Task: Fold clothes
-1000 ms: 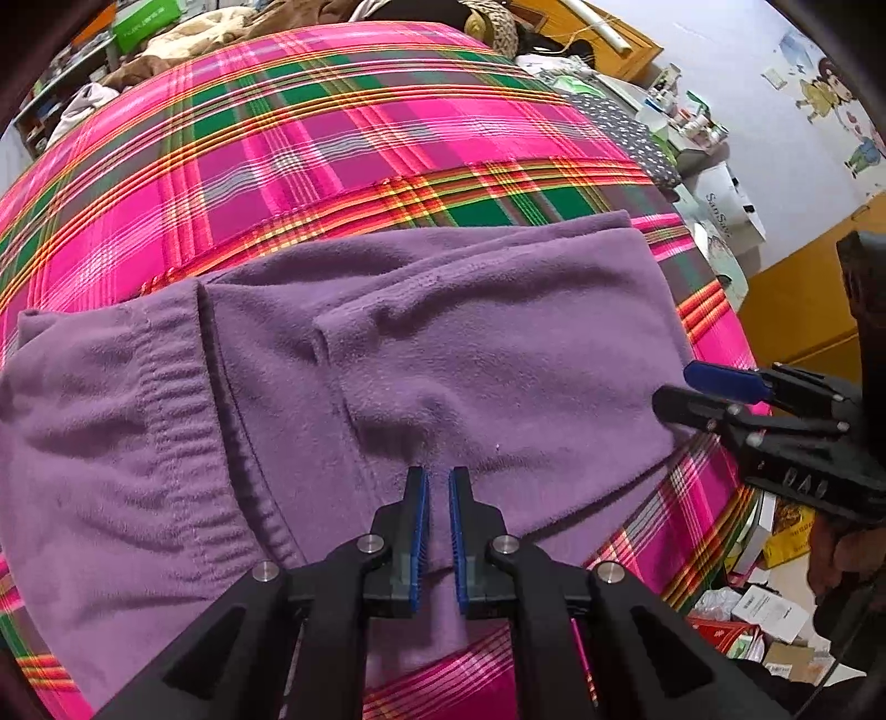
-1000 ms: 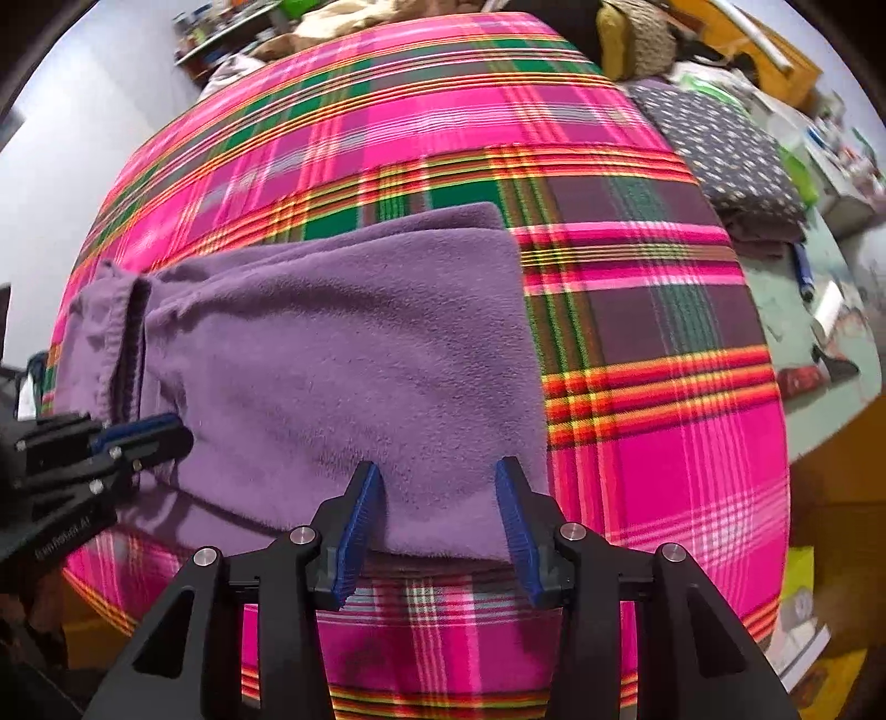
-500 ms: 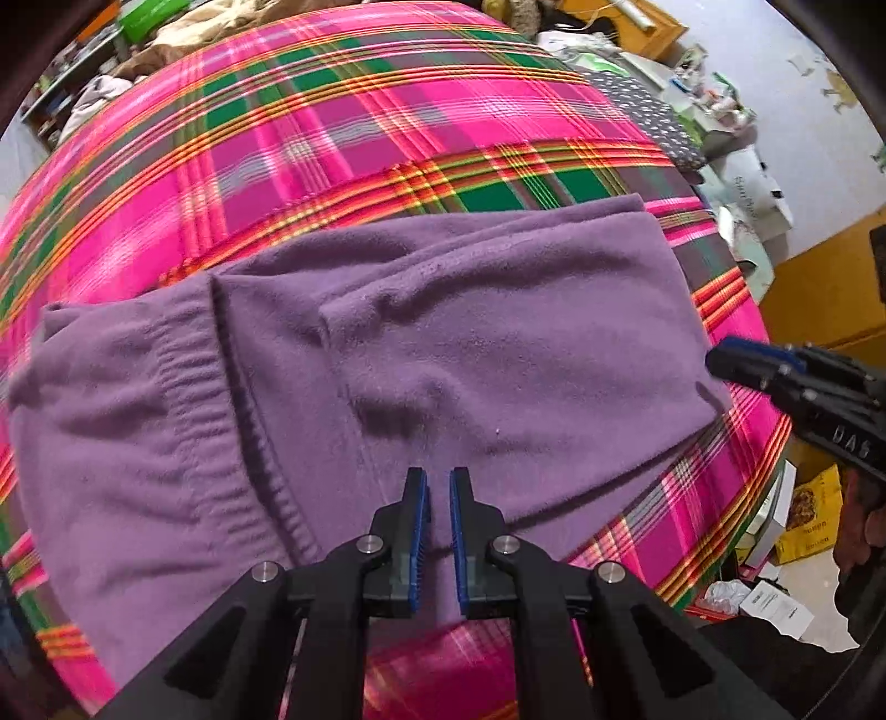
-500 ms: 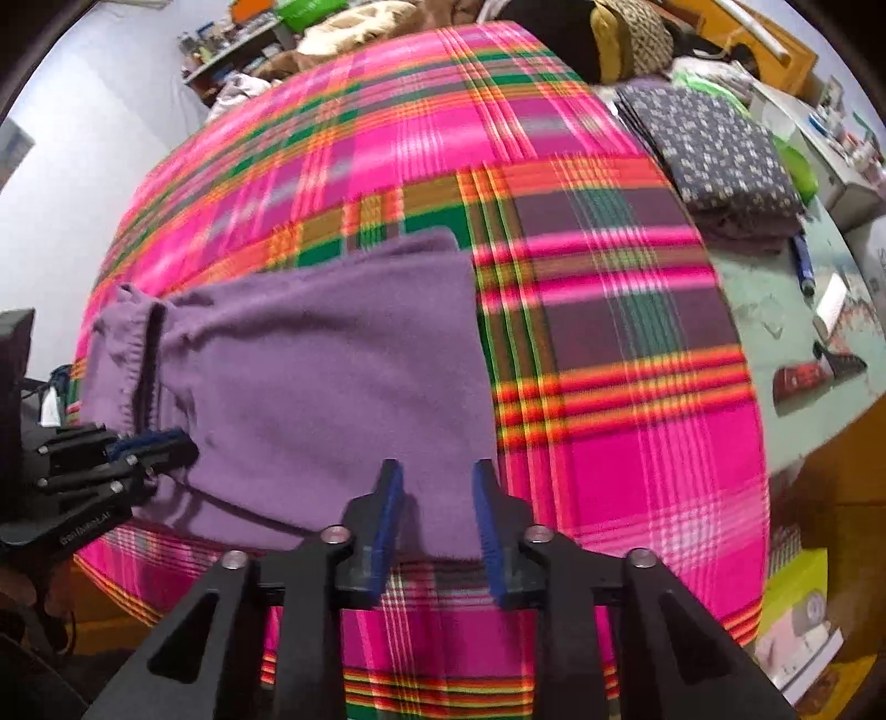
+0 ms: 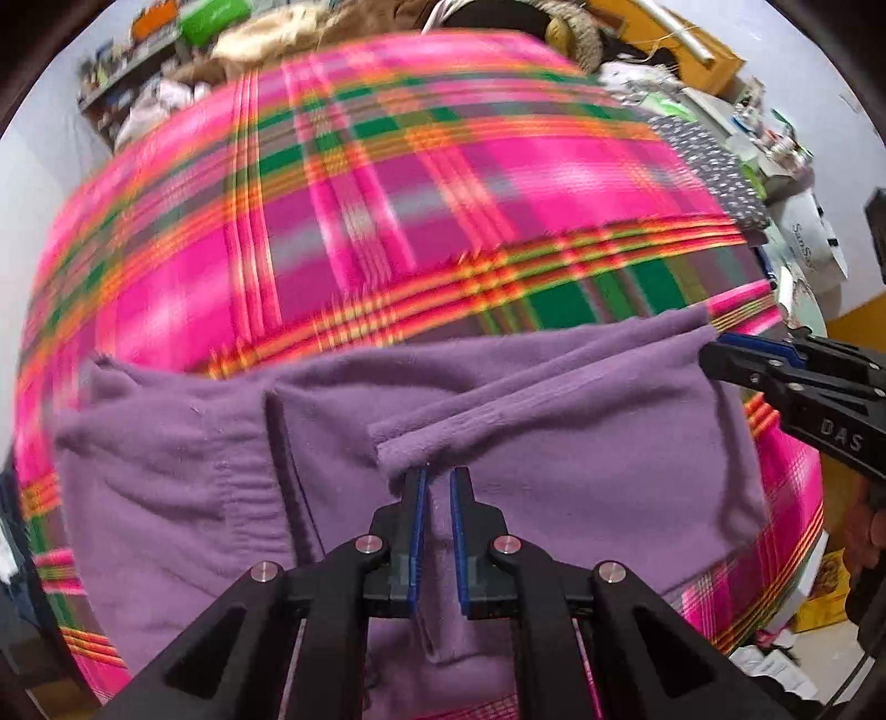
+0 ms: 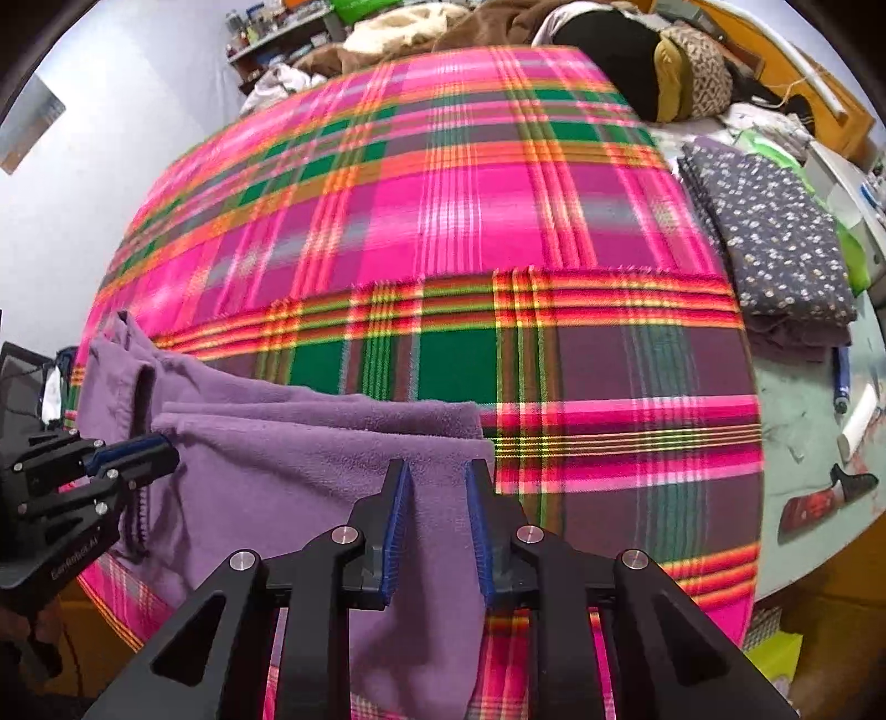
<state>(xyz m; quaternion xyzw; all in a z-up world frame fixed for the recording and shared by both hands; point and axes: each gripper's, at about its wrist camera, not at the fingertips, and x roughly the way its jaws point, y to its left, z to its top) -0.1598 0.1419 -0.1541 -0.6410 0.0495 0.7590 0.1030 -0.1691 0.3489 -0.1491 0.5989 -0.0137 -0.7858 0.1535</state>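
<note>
Purple fleece garment (image 5: 554, 443) lies crosswise, apparently clamped by left gripper (image 5: 437, 487) and right gripper (image 6: 437, 482).

A pink plaid blanket (image 6: 498, 232) covers the bed; behind it a cluttered shelf (image 6: 277, 33) stands against a pale wall (image 6: 111, 138), and a folded dotted dark cloth (image 6: 769, 238) lies at its right

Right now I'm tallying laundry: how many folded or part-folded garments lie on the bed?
2. The purple fleece garment lies at the near edge of the plaid blanket; a folded dark floral garment sits beside the blanket's right edge. The far pile may hide more.
</note>
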